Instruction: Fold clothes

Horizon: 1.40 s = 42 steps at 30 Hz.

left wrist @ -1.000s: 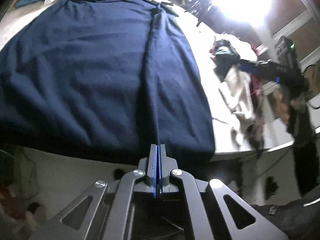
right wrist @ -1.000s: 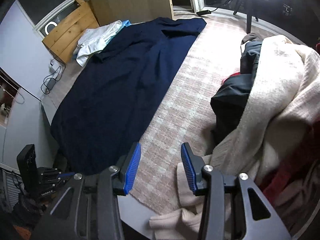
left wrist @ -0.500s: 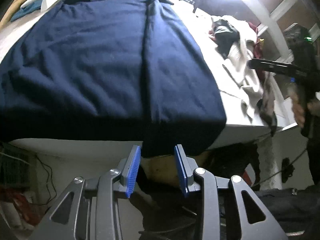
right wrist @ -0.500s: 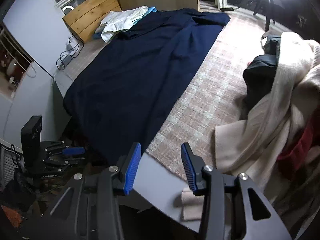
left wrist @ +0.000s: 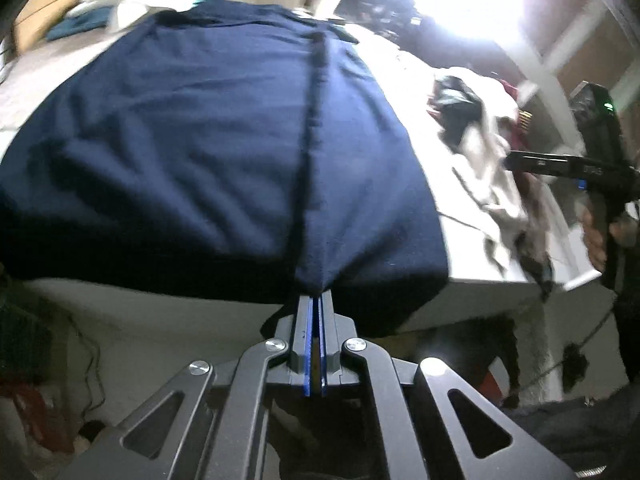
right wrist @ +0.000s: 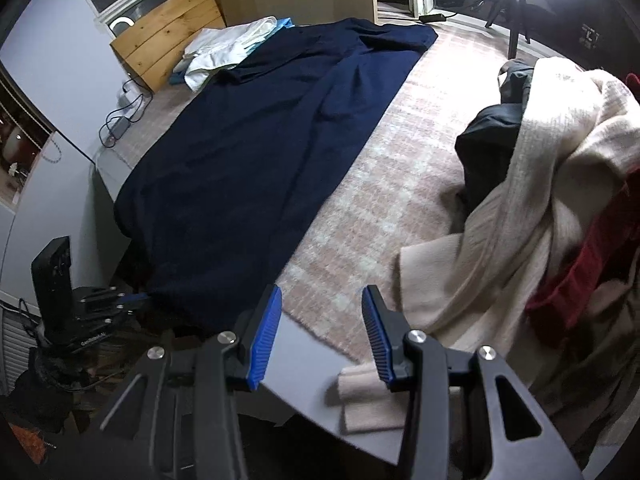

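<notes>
A navy blue garment (left wrist: 208,144) lies spread flat along the table, its near hem hanging over the table's front edge. My left gripper (left wrist: 314,300) is shut on that hem at the middle fold line, below the table edge. The same garment shows in the right wrist view (right wrist: 256,152), lying on a pink checked cloth (right wrist: 384,184). My right gripper (right wrist: 322,320) is open and empty above the table's near edge, to the right of the garment. The left gripper also shows in that view (right wrist: 120,300), at the garment's hanging end.
A pile of clothes, cream (right wrist: 532,184), black (right wrist: 492,140) and red (right wrist: 592,264), lies at the right of the table. White and teal folded clothes (right wrist: 228,48) sit at the far end by a wooden board (right wrist: 168,44). Cables lie at the left edge.
My left gripper was shut on the hem, opened half a second ago, and is now shut on the hem again. My right gripper has drawn back towards the table's near edge, still open.
</notes>
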Each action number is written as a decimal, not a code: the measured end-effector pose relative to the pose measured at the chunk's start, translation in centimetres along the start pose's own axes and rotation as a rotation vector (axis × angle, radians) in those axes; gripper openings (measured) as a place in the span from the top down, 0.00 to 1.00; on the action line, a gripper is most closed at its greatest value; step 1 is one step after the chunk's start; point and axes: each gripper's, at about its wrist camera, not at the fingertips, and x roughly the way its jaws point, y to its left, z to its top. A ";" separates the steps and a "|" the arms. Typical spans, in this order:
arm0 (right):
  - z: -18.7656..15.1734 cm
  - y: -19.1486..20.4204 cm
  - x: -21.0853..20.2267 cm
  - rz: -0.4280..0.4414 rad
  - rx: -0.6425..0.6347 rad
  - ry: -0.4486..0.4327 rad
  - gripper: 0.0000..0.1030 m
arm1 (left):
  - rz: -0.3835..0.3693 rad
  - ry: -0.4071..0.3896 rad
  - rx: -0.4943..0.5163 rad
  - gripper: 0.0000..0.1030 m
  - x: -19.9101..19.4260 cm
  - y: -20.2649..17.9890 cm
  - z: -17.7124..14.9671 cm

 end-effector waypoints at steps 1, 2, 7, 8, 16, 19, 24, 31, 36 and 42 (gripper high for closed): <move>0.6 -0.1 0.2 -0.001 -0.010 -0.001 0.60 | 0.004 0.021 -0.002 0.98 0.3 0.2 0.1; 1.4 -0.3 0.3 -0.009 -0.022 -0.004 0.60 | 0.010 0.043 -0.002 0.97 0.6 0.3 0.1; 8.1 -1.7 0.3 -0.038 -0.063 -0.071 0.60 | 0.004 0.097 -0.008 0.89 -0.1 -0.8 0.5; 10.0 -2.2 0.4 -0.033 -0.063 -0.093 0.60 | 0.010 0.088 -0.006 0.89 -0.5 -1.1 0.9; 26.7 -6.6 9.2 0.076 0.016 -0.106 0.60 | 0.033 0.040 0.051 0.86 0.1 -4.6 7.4; 29.7 -6.7 14.3 -0.010 -0.026 -0.037 0.73 | 0.049 0.049 0.090 0.86 1.8 -5.4 9.9; 31.6 -7.4 20.5 -0.009 -0.048 0.071 0.77 | 0.056 0.088 0.108 0.86 4.5 -5.4 12.1; 31.1 -7.2 15.9 0.029 -0.149 0.005 0.76 | 0.053 0.085 0.031 0.86 4.3 -3.9 13.4; 28.3 -6.9 17.0 0.033 -0.216 0.032 0.76 | 0.100 0.070 -0.062 0.86 2.7 -1.0 13.3; 26.1 -5.4 17.8 -0.038 -0.278 0.062 0.76 | 0.271 0.020 -0.159 0.81 -2.6 4.8 12.2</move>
